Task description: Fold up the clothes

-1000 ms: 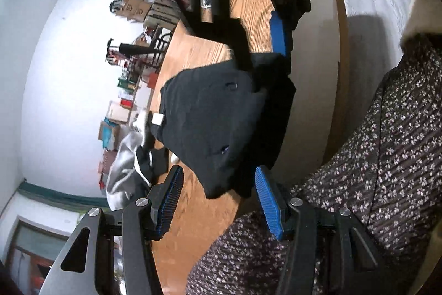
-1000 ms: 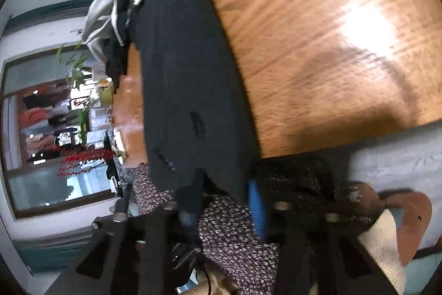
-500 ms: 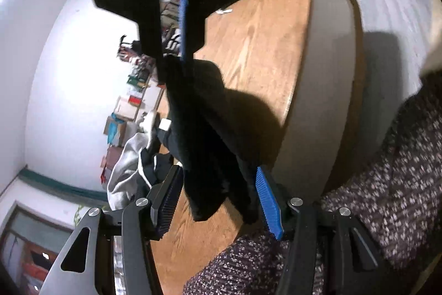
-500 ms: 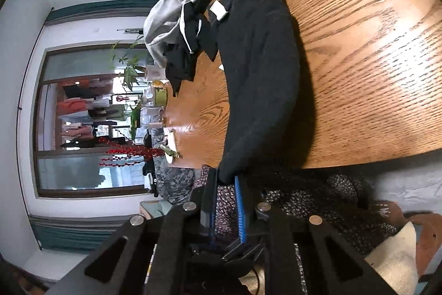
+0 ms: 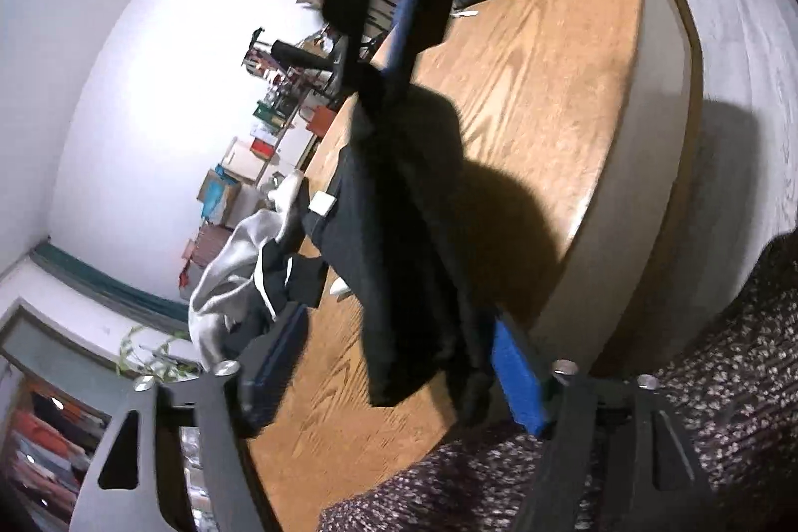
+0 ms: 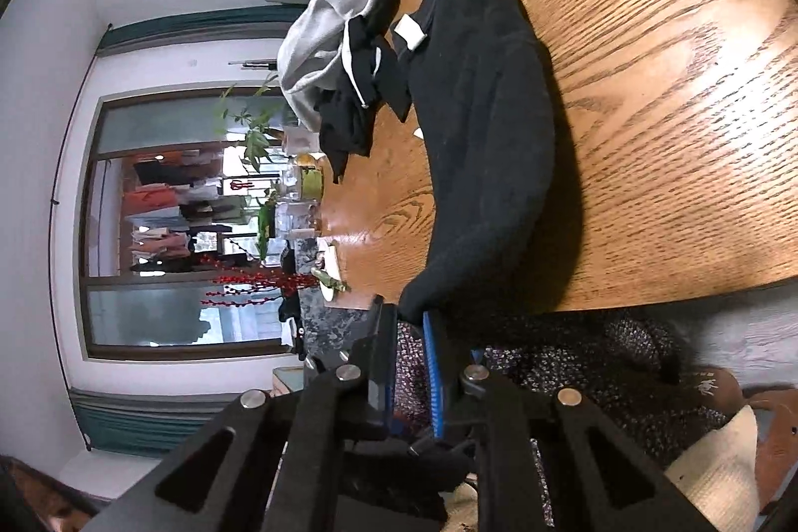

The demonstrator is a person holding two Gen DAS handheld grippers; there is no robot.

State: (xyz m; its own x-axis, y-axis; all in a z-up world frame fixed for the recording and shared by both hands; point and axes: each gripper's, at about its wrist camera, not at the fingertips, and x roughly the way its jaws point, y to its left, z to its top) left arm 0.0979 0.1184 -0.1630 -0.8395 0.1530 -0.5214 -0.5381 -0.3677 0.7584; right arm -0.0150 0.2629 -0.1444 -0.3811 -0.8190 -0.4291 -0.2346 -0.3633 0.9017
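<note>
Hanging from the right claw [image 6: 410,365], a black garment [image 6: 486,143] runs up the middle of the right wrist frame across the wooden bench [image 6: 673,93]. That claw's blue pads sit narrow, pinching the garment's near end at the bench edge. In the left wrist frame the same garment [image 5: 399,263] droops from the right claw [image 5: 399,28] at upper centre down to the lower middle. The left claw [image 5: 399,367] is opening wide, its pads either side of the hanging cloth and not pressing it. A grey and black pile [image 6: 344,43] lies beside the garment's far end, at upper centre of the right wrist frame. Patterned clothing [image 5: 673,432] of the person fills the left wrist frame's lower right.
</note>
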